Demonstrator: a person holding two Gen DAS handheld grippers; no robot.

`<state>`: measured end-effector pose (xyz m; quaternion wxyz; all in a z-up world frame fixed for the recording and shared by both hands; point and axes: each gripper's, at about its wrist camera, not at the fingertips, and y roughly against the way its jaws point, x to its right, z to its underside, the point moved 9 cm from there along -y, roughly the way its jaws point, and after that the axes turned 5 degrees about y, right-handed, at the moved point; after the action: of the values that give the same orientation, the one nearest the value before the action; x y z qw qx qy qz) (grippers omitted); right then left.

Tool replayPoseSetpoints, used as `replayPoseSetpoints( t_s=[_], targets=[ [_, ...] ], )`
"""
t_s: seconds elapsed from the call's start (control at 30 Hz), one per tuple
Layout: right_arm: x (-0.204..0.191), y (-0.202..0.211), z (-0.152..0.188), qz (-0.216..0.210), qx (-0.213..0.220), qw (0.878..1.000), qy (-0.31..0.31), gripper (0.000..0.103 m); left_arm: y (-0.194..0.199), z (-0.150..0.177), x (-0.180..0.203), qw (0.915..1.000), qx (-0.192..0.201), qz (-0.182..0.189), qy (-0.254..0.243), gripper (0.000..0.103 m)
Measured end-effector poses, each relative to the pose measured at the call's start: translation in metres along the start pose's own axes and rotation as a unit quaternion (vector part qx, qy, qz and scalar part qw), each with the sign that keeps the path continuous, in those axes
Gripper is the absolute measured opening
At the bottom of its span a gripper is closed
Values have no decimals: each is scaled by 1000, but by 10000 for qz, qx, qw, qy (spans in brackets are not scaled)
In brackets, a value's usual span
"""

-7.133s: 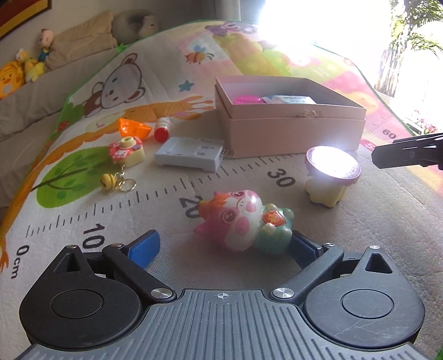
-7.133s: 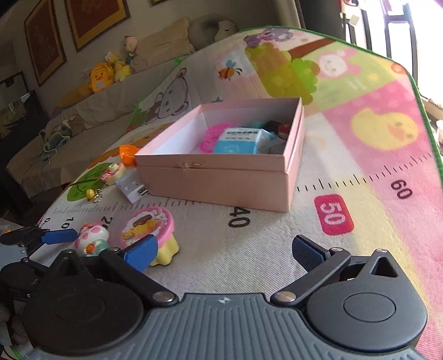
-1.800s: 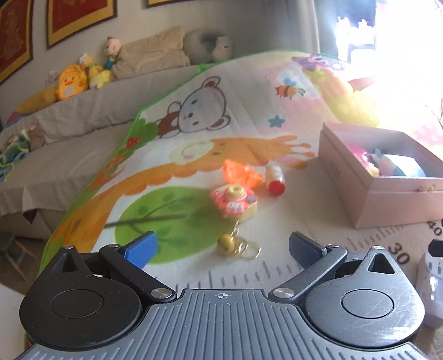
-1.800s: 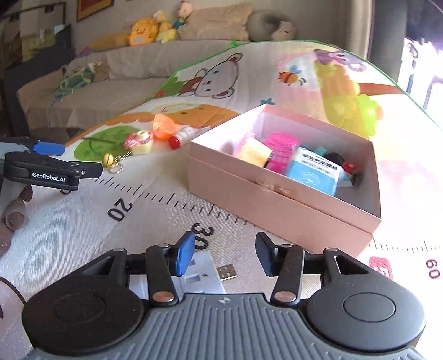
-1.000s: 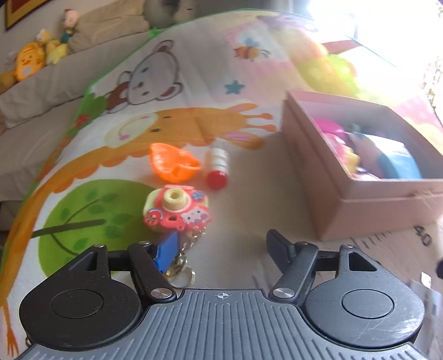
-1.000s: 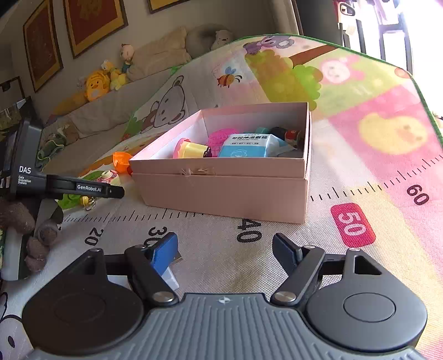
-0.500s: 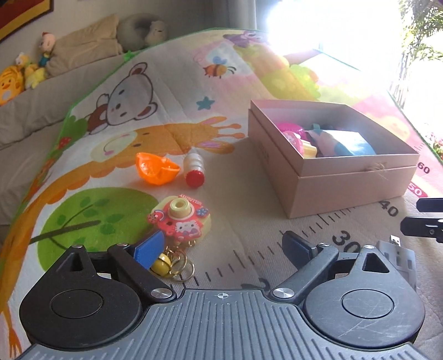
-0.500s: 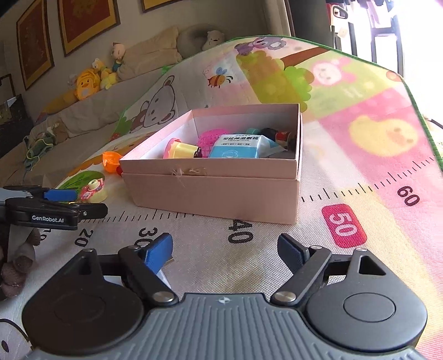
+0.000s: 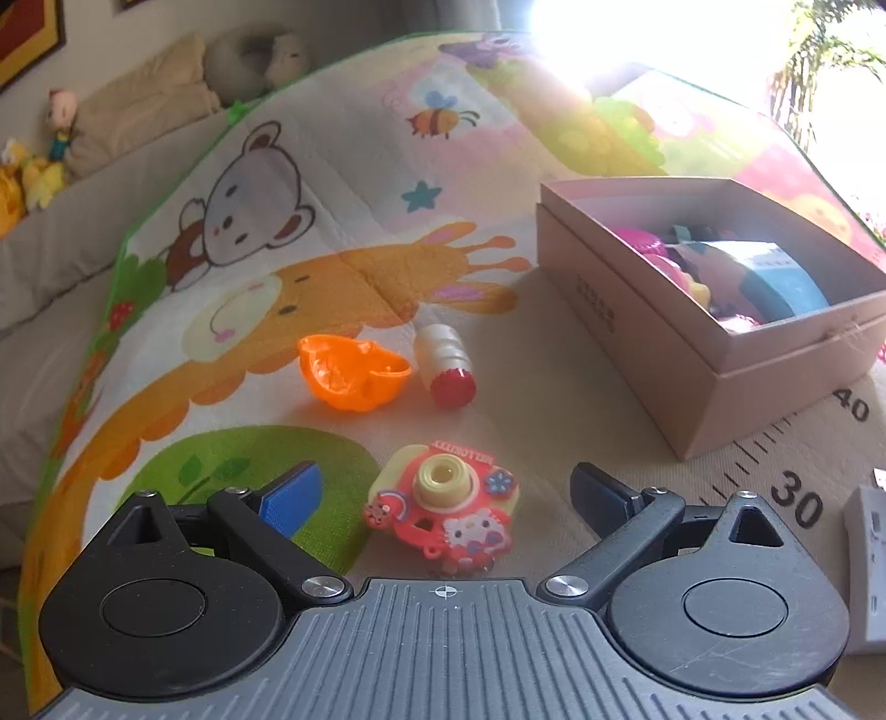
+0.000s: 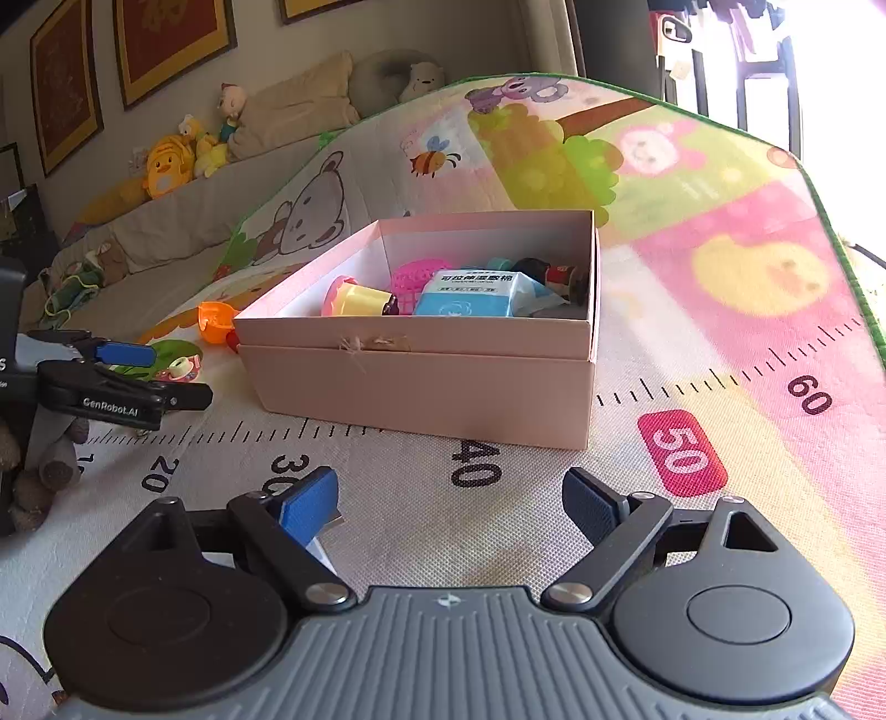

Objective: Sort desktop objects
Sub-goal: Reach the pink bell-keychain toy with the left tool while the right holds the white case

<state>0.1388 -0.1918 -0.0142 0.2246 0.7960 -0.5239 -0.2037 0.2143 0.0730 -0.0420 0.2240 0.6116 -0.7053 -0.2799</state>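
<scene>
"GenRobot.AI" is printed in white on the left gripper (image 10: 152, 376), at the left edge of the right-wrist view. On the play mat (image 10: 720, 343), ruler numerals 20, 30, 40, 50 and 60 are printed across the lower half, 50 being set on a red tag.

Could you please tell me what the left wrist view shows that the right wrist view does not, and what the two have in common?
Only the left wrist view shows the whole white tube with a red cap and the left tool opening around the pink toy camera, not pressing it. Only the right wrist view shows the framed pictures and the yellow cup in the box. Both show the pink box, the orange toy and the play mat.
</scene>
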Motion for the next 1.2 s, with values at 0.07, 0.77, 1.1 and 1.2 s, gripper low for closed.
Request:
replayPoseSetpoints(
  t_s=[0.07,0.77,1.1,1.2],
  targets=[
    [1,0,0,6,5,10000,-25,89,-4,5,3,9981,-237,469,308,99],
    [0,10,-3,37,30,9997,241,93,54,51,84,9874,-252,1553,-156,99],
    [5,34,-16,150,90,9981,584,94,82,52,94,9979,392,479,-179,100],
    [-9,39,-12,-150,6,9967,796,94,62,38,85,9989,317,355,16,98]
  ],
)
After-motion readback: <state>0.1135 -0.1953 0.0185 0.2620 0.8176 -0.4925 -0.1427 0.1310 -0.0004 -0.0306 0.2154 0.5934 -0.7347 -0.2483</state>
